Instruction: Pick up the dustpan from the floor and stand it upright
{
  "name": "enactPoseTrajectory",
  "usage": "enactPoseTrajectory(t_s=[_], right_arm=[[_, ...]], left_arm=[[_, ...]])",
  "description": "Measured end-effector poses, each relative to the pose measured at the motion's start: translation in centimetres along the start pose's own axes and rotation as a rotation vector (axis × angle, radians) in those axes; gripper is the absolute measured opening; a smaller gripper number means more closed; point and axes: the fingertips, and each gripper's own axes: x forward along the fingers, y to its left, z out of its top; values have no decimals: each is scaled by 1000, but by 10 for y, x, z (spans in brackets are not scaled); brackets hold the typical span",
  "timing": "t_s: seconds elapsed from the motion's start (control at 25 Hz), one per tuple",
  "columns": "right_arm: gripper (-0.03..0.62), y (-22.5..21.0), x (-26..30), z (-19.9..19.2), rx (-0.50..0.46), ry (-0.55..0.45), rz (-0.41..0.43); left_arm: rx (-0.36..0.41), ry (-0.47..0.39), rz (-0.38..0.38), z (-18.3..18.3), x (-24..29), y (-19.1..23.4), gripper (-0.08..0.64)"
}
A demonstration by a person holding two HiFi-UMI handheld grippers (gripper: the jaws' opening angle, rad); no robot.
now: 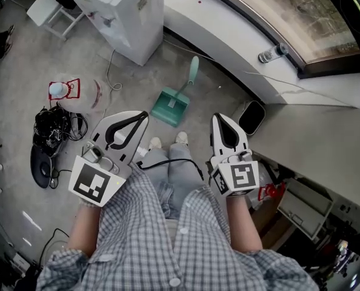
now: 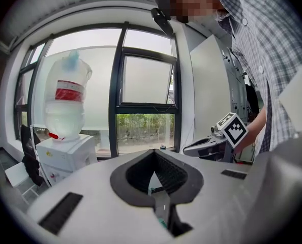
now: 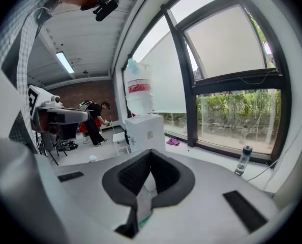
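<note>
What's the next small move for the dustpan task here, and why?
Probably lower the right tool toward the dustpan's handle and open it: the dustpan seems to lie flat beyond the shoes, and this tool and the left tool are shut, empty.

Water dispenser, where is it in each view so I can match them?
Head view: water dispenser at the top, left of centre.
Left gripper view: lower left, in front of the window.
Right gripper view: centre, just above the jaws.
Shared landmark: the dark-framed window.
</note>
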Motion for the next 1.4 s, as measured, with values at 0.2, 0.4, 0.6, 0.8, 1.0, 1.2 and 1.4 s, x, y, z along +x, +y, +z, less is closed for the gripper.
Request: enactPoseTrajectory(t_s=[0.2,0.4,0.6,0.8,1.0,1.2,1.4], right_arm=[[8,1,-11,19,-37,-33,12],[8,3,-16,34,-9,-61,24],[7,-3,-20,50,-20,-78,38],[6,-6,-23,61,2,-113,40],[6,-4,-29,64,-77,-106,37],[7,-6,-33,67,-56,-112,35],[6,-6,-34,65,-36,-114,33]], left_arm=[[39,-28,-4,19,4,-11,8],[58,-45,-3,34,5,-17,6],[49,-63,19,42,4,-23,8],[39,-82,40,43,0,-22,6],[36,-94,44,42,-2,-27,6],[33,-106,48,43,-4,-29,6],[34,-103,61,39,-7,-26,6]])
